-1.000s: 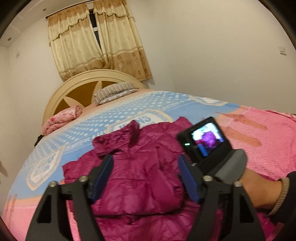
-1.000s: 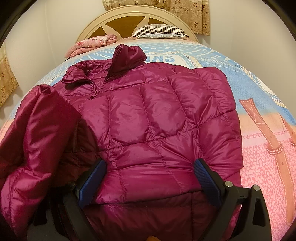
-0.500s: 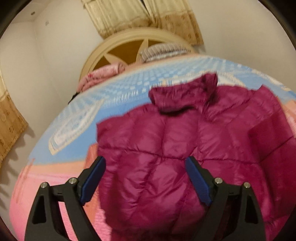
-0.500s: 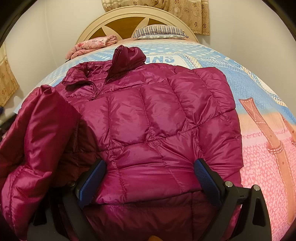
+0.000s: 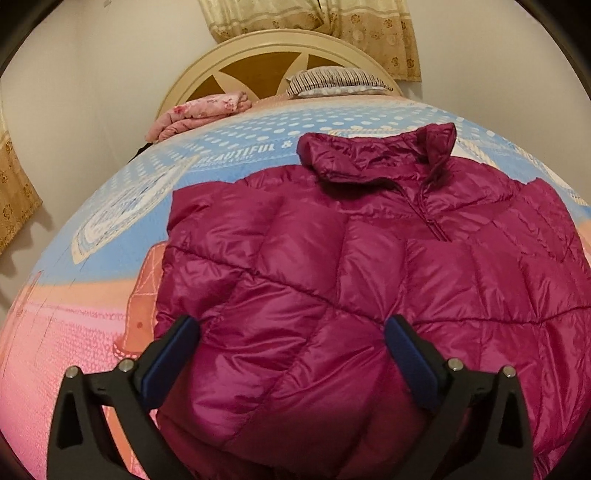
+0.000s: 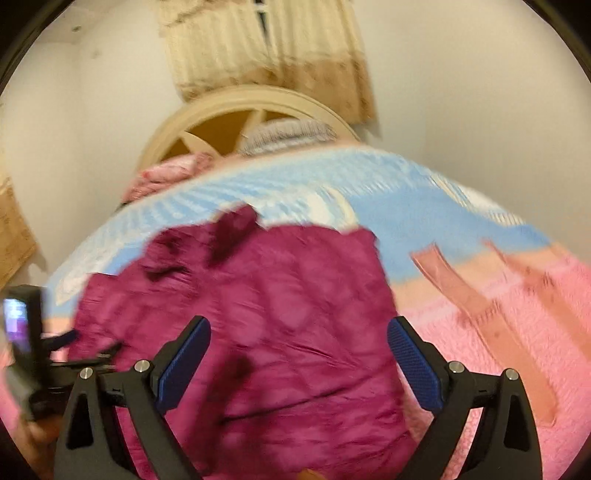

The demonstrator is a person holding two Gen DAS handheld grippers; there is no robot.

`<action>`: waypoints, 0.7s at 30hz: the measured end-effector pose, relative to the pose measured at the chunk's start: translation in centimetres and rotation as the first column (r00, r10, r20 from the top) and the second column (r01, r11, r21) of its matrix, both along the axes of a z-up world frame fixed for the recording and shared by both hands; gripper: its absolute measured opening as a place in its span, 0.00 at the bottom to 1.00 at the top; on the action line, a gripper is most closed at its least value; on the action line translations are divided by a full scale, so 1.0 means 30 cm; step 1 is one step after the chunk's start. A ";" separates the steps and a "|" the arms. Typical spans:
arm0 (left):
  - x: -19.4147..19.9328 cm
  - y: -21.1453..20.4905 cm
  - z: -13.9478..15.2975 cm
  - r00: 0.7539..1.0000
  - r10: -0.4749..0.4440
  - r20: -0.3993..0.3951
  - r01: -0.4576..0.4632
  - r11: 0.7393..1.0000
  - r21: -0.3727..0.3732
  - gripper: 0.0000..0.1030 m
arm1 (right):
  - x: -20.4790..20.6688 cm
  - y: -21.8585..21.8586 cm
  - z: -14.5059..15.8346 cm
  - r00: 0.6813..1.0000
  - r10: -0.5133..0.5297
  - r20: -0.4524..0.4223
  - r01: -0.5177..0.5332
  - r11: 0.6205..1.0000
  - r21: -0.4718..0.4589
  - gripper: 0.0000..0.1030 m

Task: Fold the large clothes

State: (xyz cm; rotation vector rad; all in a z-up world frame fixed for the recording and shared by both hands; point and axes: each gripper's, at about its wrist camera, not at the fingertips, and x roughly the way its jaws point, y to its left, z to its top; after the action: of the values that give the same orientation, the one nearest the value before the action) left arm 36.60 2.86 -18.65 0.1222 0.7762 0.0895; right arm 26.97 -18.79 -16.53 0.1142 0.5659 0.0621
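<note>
The left gripper (image 5: 291,354) is seen with its jaws spread wide and opening; the jacket (image 5: 369,288) lies under and between the blue pads (image 5: 170,358), but it is not pressed by them. The right gripper (image 6: 298,363) is also held with its jaws apart above the jacket, and nothing is clamped in it, although this view is blurred. At the left edge of the right wrist view the left gripper is seen again, with its small lit screen (image 6: 16,319).

The jacket, a shiny magenta quilted one, is spread on the bed (image 5: 92,332), with its collar (image 5: 373,155) turned toward the headboard (image 5: 258,55). The zip is closed near the collar. One side of the jacket is folded over the front, so that a straight edge is seen along its left side.

No container is seen. The bed is covered by a sheet which is blue toward the headboard and pink toward the camera, with white dots and printed words. A folded pink blanket (image 5: 199,114) and a striped pillow (image 5: 332,79) are placed against the rounded cream headboard. Beige curtains (image 5: 314,22) hang behind it, and the walls are plain and pale.
</note>
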 end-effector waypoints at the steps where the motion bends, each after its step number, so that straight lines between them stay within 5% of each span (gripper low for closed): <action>1: -0.001 0.000 0.000 1.000 0.000 0.002 0.000 1.000 0.000 1.00 | 0.001 0.026 0.010 0.999 0.032 -0.005 -0.032 0.999 0.001 0.94; 8: -0.003 0.000 0.000 1.000 0.002 0.002 -0.002 1.000 -0.003 1.00 | 0.057 0.221 -0.039 0.986 0.136 -0.098 -0.142 0.988 -0.062 0.91; 9: -0.001 0.000 0.000 1.000 0.002 0.000 -0.002 1.000 -0.001 1.00 | 0.068 0.237 -0.062 0.983 0.136 -0.124 -0.146 0.986 -0.082 0.88; 11: -0.002 0.001 -0.001 1.000 0.002 0.001 -0.002 1.000 -0.002 1.00 | 0.072 0.248 -0.097 0.978 0.138 -0.154 -0.154 0.983 -0.100 0.65; 13: -0.001 0.001 0.000 1.000 0.002 0.001 -0.002 1.000 -0.004 1.00 | 0.068 0.245 -0.134 0.974 0.142 -0.175 -0.162 0.981 -0.103 0.59; 21: 0.003 -0.001 -0.005 1.000 -0.003 -0.010 0.003 1.000 0.001 1.00 | 0.070 0.240 -0.223 0.963 0.148 -0.226 -0.176 0.978 -0.108 0.59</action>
State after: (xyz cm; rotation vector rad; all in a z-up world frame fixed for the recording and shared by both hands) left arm 36.70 2.84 -18.81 0.1245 0.7859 0.0862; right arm 29.07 -11.59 -23.21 -0.0517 0.7958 0.1749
